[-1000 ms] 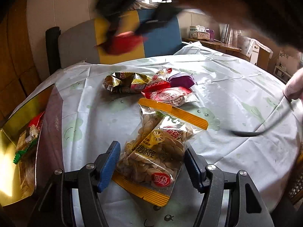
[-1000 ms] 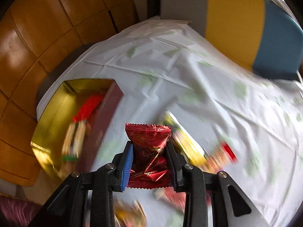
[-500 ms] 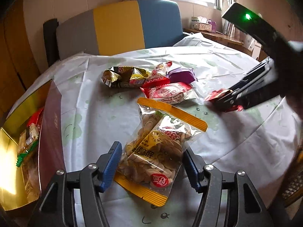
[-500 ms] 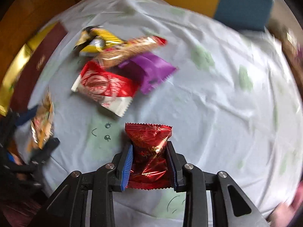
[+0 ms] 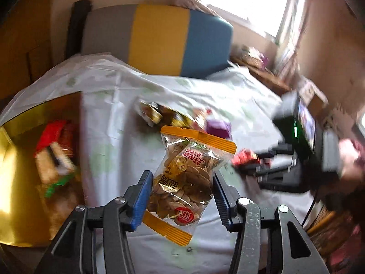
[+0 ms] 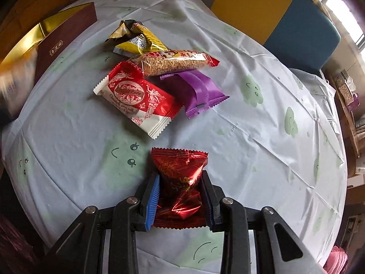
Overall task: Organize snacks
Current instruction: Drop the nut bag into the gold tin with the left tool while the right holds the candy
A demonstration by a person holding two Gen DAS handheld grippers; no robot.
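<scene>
A clear bag of round chips [image 5: 194,150] with orange ends hangs above the tablecloth between my left gripper's blue pads. My left gripper [image 5: 181,182] is still closing, and its pads press the bag's sides. My right gripper [image 6: 180,182] is shut on a red foil packet [image 6: 180,164] low over the near part of the table. The left wrist view shows that gripper [image 5: 251,162], blurred, at the right. A gold-lined box [image 5: 13,182] with a maroon wall [image 6: 66,38] lies at the table's left and holds several snacks.
A pile lies mid-table: a yellow packet [image 6: 136,38], a sesame bar [image 6: 173,61], a red-and-white chocolate roll packet [image 6: 136,98] and a purple packet [image 6: 198,91]. Behind the round, cloth-covered table [image 6: 262,137] stands a grey, yellow and blue chair [image 5: 159,38]. At the right stands a cluttered shelf.
My left gripper has risen and rolled with the chip bag, its jaws drawing closer. My right gripper has carried the red packet from beside the box to the table's near right and sunk lower.
</scene>
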